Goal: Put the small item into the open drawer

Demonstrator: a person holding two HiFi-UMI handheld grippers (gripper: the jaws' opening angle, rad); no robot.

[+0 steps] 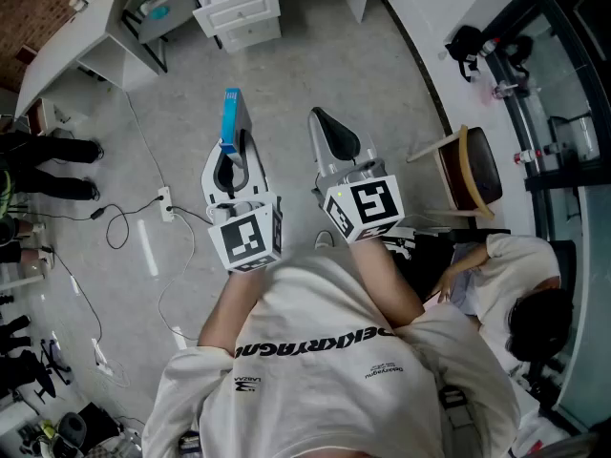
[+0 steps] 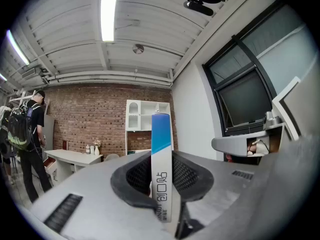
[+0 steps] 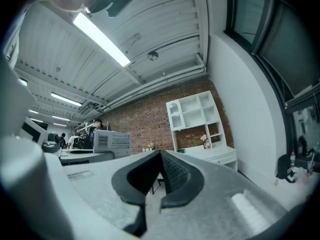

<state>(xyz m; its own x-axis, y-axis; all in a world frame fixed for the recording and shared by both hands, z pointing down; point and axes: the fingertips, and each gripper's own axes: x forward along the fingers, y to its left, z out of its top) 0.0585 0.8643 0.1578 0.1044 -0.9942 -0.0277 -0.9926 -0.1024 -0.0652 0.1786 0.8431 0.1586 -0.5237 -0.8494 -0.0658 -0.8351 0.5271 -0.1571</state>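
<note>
Looking down, I see my left tongs (image 1: 233, 147) clamped on the slim blue-and-white box (image 1: 231, 114), upright between their pads, while my right tongs (image 1: 332, 134) just beside them are closed on nothing.

Bright, even light from ceiling tubes (image 2: 108, 11); soft shadows; strong fisheye bending, dark vignetted corners.

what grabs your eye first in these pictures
The slim blue-and-white box stands out most: it is clamped on edge between the jaws of the left tool and sticks out past them. Next come the black-and-white marker cubes on both tools at the middle of the head view. The right tool sits beside the left one, shut with nothing in it.
</note>
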